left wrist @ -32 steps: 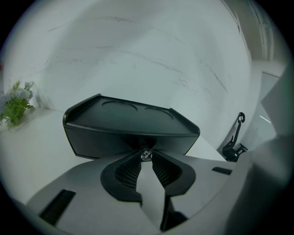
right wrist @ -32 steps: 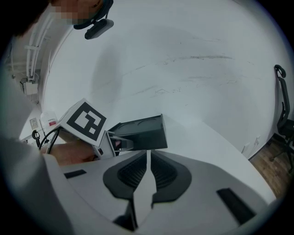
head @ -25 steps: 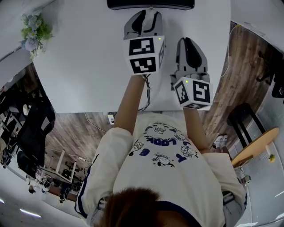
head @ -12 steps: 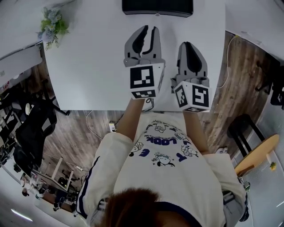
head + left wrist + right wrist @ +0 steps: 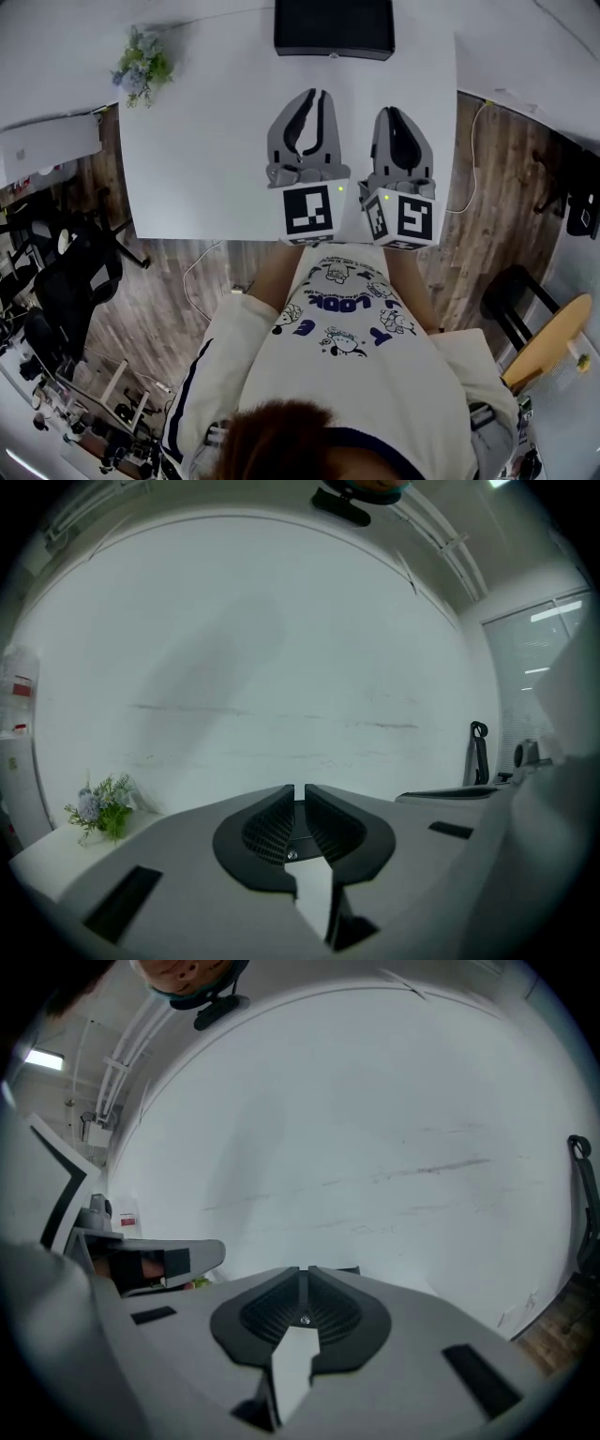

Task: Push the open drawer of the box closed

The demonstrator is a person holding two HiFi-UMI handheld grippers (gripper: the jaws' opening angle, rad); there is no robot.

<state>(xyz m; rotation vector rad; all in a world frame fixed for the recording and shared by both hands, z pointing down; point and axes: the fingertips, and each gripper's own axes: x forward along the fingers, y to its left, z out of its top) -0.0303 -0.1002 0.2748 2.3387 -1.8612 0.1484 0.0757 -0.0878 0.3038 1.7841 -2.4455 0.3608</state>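
- The white table (image 5: 206, 141) carries the task's box (image 5: 333, 28), a black unit at the middle of the table's far edge.
- From the head view I cannot tell whether the box's drawer stands out or sits flush. Neither gripper touches the box.
- The left gripper (image 5: 314, 96) is held over the table's near half, pointing toward the far edge, well short of the box.
- In the left gripper view, the left gripper (image 5: 300, 787) has its jaws closing. Only a narrow slit remains between the tips, and nothing is between them.
- The right gripper (image 5: 390, 112) is just beside the left one, on the side of the table's right edge, and points the same way.
- In the right gripper view, the right gripper (image 5: 305, 1269) has its jaws together and empty.
- A small bunch of flowers (image 5: 141, 66) sits at the table's far left corner, well apart from both grippers, and also appears in the left gripper view (image 5: 101, 808).
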